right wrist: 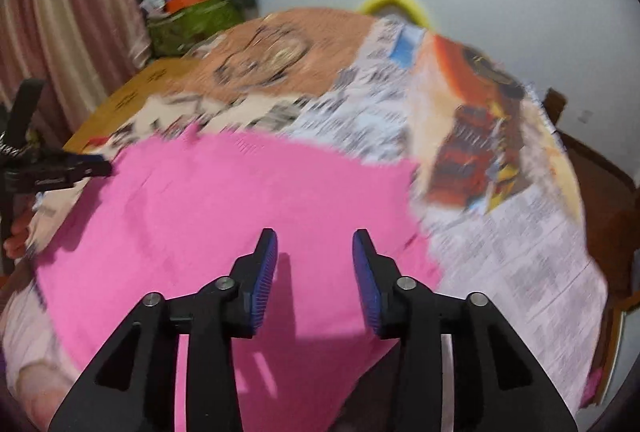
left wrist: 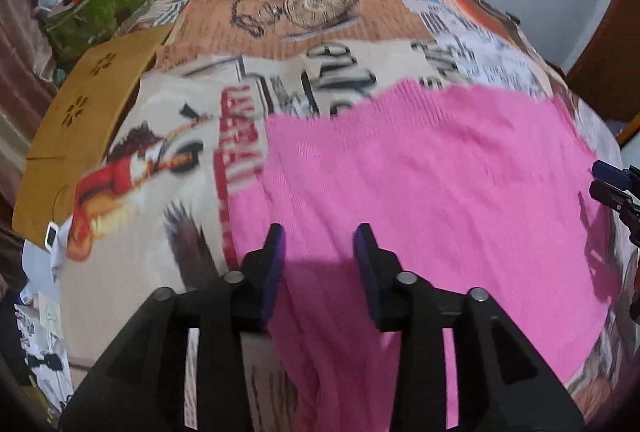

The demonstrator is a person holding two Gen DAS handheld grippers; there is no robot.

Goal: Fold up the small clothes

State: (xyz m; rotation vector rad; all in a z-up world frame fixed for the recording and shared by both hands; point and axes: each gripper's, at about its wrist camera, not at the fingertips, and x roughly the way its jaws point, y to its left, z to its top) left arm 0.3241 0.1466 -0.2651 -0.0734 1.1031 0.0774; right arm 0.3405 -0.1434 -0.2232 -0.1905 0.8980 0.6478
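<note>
- The pink knit garment [left wrist: 420,191] lies spread nearly flat on the worktop [left wrist: 160,272], over a printed cloth [left wrist: 320,11], likely so its edges are easy to reach.
- The left hand-held gripper [left wrist: 320,252] hangs over the garment's near-left part, jaws wide, holding nothing.
- The right hand-held gripper [right wrist: 315,256] hangs over its near-right part, also wide and empty, probably ready for a paired pinch.

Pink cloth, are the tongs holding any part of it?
No. Both tongs, left and right, are open above the pink cloth, with nothing between their fingers.
</note>
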